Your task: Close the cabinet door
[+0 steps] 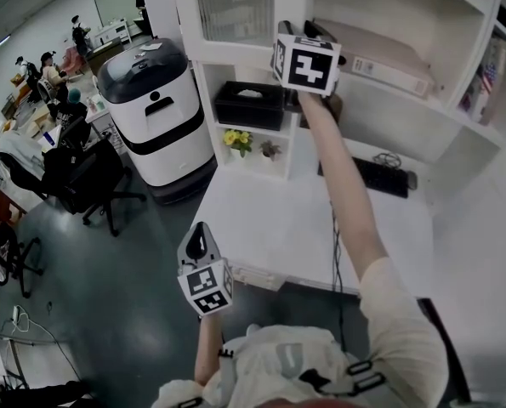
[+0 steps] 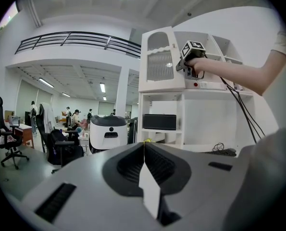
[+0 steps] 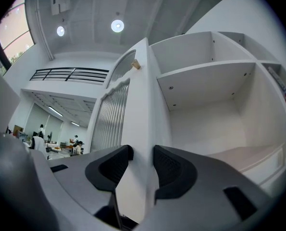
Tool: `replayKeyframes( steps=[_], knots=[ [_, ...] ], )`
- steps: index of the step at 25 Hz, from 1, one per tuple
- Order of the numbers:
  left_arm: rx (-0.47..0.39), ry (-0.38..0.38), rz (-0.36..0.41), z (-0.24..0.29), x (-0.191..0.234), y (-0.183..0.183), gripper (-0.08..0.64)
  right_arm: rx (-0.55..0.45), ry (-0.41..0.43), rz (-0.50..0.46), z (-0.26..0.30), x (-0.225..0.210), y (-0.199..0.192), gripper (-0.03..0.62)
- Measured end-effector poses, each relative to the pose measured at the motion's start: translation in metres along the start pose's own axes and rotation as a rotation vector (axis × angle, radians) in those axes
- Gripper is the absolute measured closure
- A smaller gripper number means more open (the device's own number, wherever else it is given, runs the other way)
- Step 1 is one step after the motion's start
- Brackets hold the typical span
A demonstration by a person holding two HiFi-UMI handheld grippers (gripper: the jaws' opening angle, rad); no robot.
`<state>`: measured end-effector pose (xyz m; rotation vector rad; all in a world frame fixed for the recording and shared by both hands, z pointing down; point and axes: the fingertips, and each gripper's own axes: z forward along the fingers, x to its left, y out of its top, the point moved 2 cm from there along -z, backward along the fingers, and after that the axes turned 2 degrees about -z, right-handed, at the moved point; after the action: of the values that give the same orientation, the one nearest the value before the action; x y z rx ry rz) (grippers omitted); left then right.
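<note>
The white cabinet door [image 1: 235, 7] with a ribbed glass pane stands swung out from the upper cabinet [image 3: 205, 76]. My right gripper [image 3: 143, 150] is raised to the door's free edge [image 3: 139, 109]. The edge sits between the two dark pads with no gap showing; I see no clear squeeze. A small knob [image 3: 135, 64] sticks out higher on that edge. In the left gripper view the right gripper [image 2: 191, 57] is at the door's [image 2: 161, 61] right side. My left gripper [image 1: 200, 243] hangs low in front of the desk, its jaws [image 2: 144, 143] together and empty.
A white desk [image 1: 270, 228] stands below the cabinet with a black keyboard [image 1: 376, 177] on it. A black box [image 1: 250, 104] and small flowers [image 1: 238, 140] sit in lower shelves. A white and black machine [image 1: 155, 113] and an office chair [image 1: 82, 177] stand left.
</note>
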<state>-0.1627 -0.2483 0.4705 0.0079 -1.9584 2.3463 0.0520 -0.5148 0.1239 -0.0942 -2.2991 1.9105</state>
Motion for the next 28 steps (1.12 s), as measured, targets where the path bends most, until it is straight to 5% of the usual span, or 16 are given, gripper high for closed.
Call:
replayKeyframes(
  steps=[13,19,28],
  knots=[
    [-0.004,0.006,-0.012,-0.012,0.007,-0.002,0.554,-0.013,-0.043,-0.024,-0.014,0.016,-0.003,0.440],
    [-0.005,-0.002,-0.010,-0.017,0.004,-0.002,0.555,-0.038,-0.063,-0.042,-0.031,0.025,-0.007,0.524],
    [0.000,0.017,-0.016,-0.023,0.012,-0.007,0.555,0.016,-0.038,-0.026,-0.018,0.021,-0.017,0.541]
  ],
)
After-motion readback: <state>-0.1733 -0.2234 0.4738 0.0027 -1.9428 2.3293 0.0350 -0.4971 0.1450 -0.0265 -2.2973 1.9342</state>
